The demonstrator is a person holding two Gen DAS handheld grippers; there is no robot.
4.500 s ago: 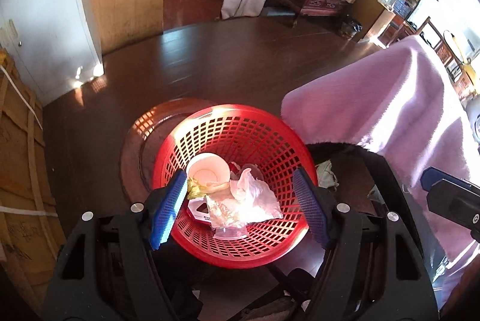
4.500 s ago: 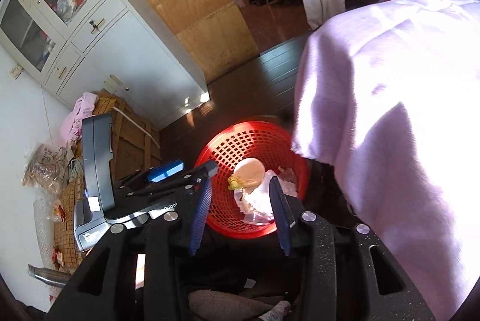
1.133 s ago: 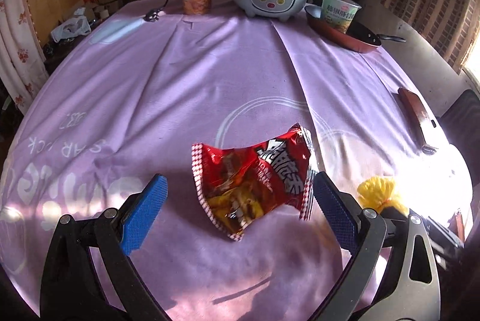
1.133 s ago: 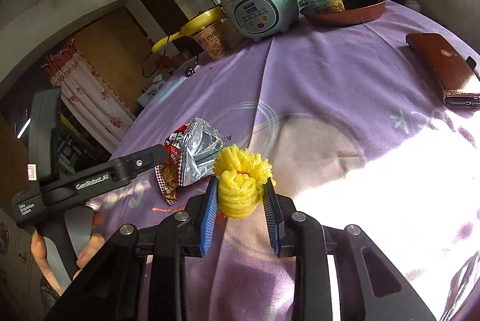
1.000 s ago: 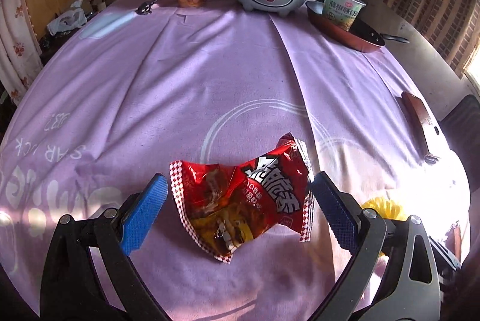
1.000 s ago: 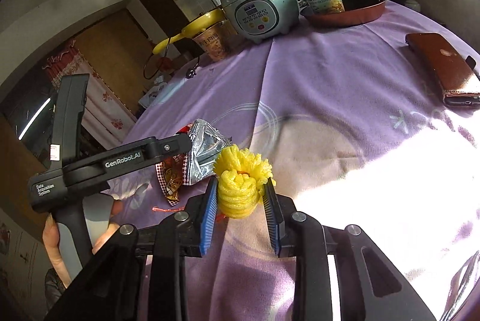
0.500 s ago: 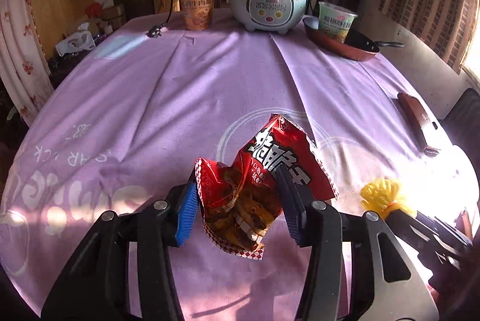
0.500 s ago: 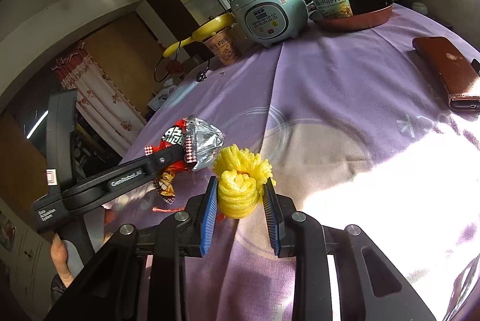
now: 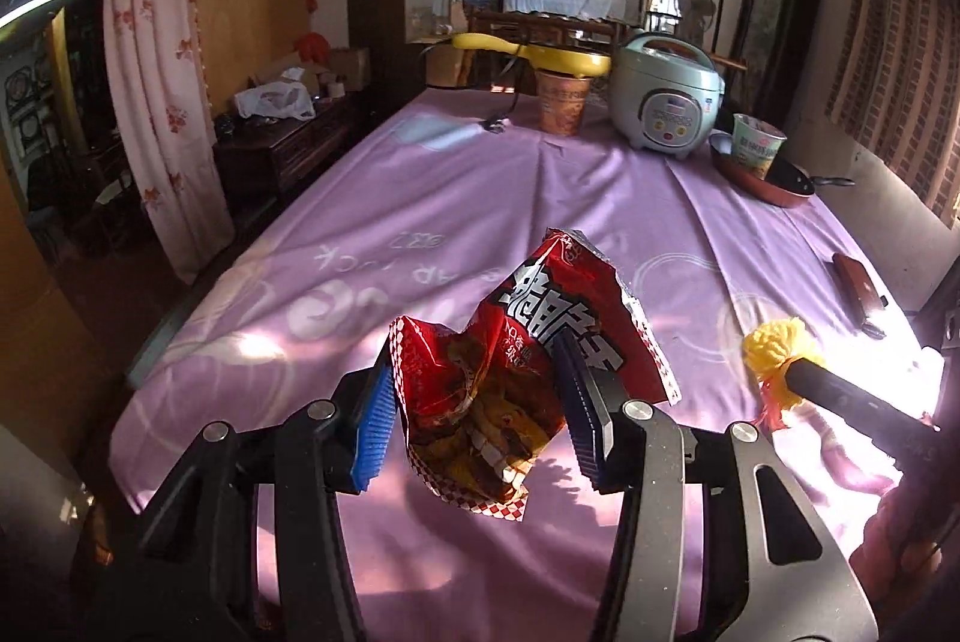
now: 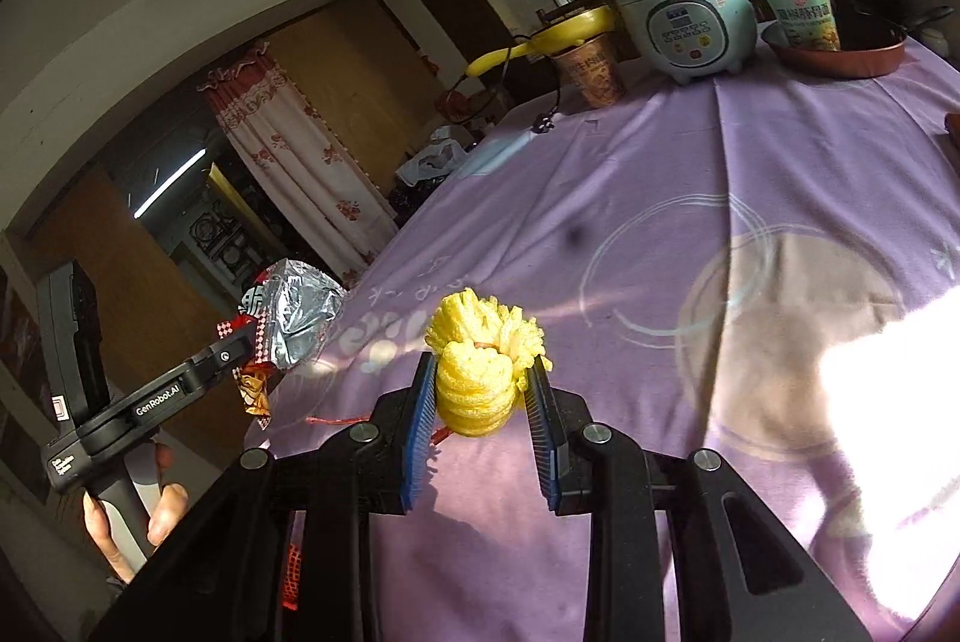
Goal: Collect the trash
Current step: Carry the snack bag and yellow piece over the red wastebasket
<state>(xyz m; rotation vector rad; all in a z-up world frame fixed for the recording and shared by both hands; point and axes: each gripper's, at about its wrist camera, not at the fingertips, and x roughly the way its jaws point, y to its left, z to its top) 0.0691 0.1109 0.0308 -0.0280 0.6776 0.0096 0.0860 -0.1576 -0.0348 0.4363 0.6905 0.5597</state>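
My left gripper (image 9: 477,396) is shut on a crumpled red snack bag (image 9: 516,372) and holds it above the purple tablecloth (image 9: 420,198). The bag's silver inside also shows in the right wrist view (image 10: 294,312). My right gripper (image 10: 483,396) is shut on a yellow foam net (image 10: 480,366), held above the cloth. The net also shows at the right of the left wrist view (image 9: 774,348).
At the table's far end stand a pale green rice cooker (image 9: 666,96), a noodle cup (image 9: 561,102) under a yellow utensil, and a red pan (image 9: 774,186) holding another cup. A brown wallet (image 9: 855,282) lies at the right edge. A red string (image 10: 336,420) lies on the cloth.
My left gripper closed on the red snack bag and lifted it off the cloth. Both grippers have risen and pulled back, the right one still holding the yellow net.
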